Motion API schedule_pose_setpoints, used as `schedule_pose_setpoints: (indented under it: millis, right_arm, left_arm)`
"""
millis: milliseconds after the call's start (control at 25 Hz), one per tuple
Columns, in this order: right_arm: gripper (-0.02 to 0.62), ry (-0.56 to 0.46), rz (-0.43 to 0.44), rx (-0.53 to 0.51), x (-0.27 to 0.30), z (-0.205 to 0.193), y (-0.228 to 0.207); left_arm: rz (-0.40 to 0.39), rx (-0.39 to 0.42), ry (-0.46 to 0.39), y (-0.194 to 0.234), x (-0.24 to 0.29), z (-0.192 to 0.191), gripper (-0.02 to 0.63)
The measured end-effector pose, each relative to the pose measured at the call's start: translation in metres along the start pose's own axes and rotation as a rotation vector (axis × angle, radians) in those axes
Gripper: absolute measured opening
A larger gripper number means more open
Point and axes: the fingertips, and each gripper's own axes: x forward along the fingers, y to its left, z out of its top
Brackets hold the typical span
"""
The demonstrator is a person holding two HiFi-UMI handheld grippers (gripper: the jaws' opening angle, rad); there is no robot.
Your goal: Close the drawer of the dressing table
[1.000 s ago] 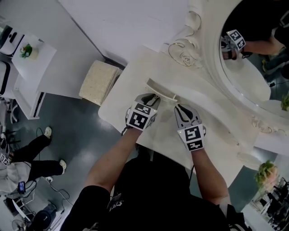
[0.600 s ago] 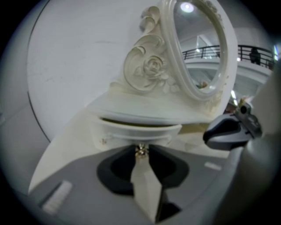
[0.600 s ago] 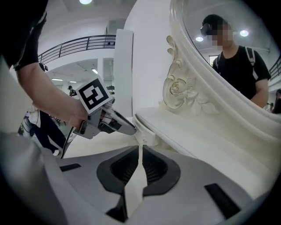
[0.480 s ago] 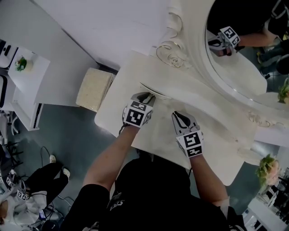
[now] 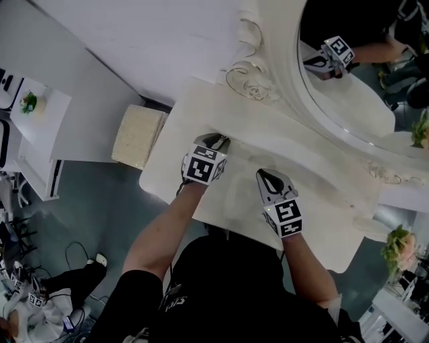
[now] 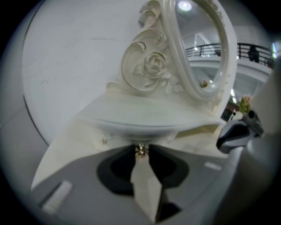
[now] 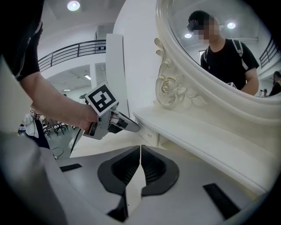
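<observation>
1. Left gripper view: the left gripper (image 6: 141, 154) clamps the drawer knob (image 6: 141, 150), and the drawer (image 6: 127, 134) sits pushed in under the curved ledge.
2. The right gripper (image 7: 140, 147), its jaws just closed and empty, hovers over the open bench (image 5: 164, 171) near its front edge.

I find no words, numbers or brand marks to read anywhere. The cubes on my left gripper (image 5: 216, 139) and right gripper (image 5: 262, 173) bear only black-and-white square patterns.

Open studio-like hall (mezzanine railing (image 7: 66, 50), ceiling spotlights (image 7: 73, 5), grey floor (image 5: 100, 201))
</observation>
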Motion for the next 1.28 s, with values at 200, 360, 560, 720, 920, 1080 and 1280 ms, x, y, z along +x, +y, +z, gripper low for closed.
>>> schedule_pose_setpoints:
  millis: [200, 360, 560, 720, 920, 1080, 1280]
  right_arm:
    - [0.002, 0.006, -0.014, 0.017, -0.010, -0.006, -0.001]
    - [0.000, 0.024, -0.035, 0.019, -0.021, -0.013, -0.004]
    - [-0.002, 0.026, -0.066, 0.035, -0.035, -0.014, -0.001]
    - [-0.003, 0.008, -0.091, 0.059, -0.046, -0.006, 0.012]
    - [-0.005, -0.034, -0.099, 0.075, -0.060, 0.015, 0.035]
    - [-0.005, -0.059, -0.092, 0.067, -0.079, 0.034, 0.059]
    - [-0.005, -0.124, -0.097, 0.053, -0.098, 0.062, 0.072]
  left_arm:
    - [0.003, 0.011, 0.003, 0.002, 0.005, 0.004, 0.101]
    - [0.014, 0.001, -0.013, 0.003, 0.006, 0.005, 0.101]
    - [0.045, 0.002, -0.042, 0.003, -0.007, 0.006, 0.110]
    - [0.042, -0.014, -0.076, 0.002, -0.038, 0.005, 0.110]
    - [0.041, 0.058, -0.199, -0.003, -0.094, 0.028, 0.100]
    - [0.039, 0.146, -0.298, -0.018, -0.139, 0.045, 0.100]
    - [0.012, 0.139, -0.359, -0.037, -0.181, 0.047, 0.100]
